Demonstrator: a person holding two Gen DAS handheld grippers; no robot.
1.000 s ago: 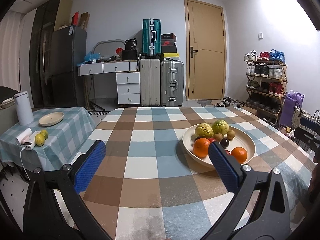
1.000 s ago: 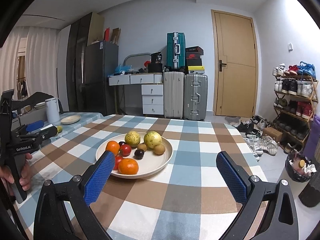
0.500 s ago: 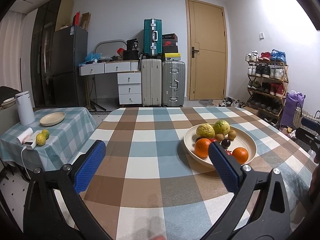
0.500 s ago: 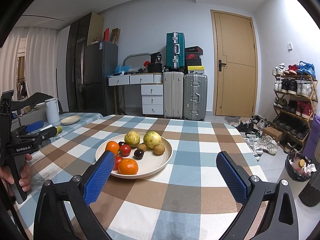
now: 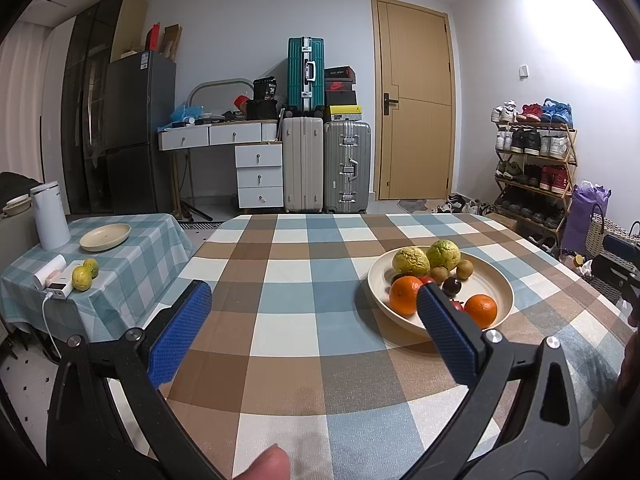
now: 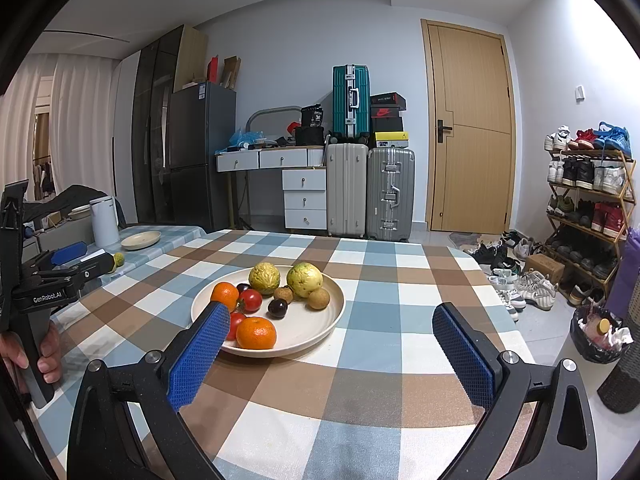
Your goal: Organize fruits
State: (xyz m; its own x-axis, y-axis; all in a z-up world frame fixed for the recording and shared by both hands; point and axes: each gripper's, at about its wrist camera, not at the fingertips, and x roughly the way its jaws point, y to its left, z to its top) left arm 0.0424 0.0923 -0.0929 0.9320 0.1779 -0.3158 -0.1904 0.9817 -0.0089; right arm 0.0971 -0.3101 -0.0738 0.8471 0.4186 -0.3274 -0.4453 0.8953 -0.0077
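Two grippers, left gripper (image 5: 312, 320) and right gripper (image 6: 328, 340), both spread wide and empty above checked tablecloth (image 6: 372, 396), near fruit plate (image 6: 324, 328).

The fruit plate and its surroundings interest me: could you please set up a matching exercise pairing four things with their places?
Things:
1. near orange
2. two small lemons
3. empty beige plate
4. teal suitcase

Places:
A. on the side table beside the white kettle
B. on top of the beige suitcase
C. at the front of the fruit plate
D. on the side table next to a white power bank

Pairs: 1-C, 2-D, 3-A, 4-B
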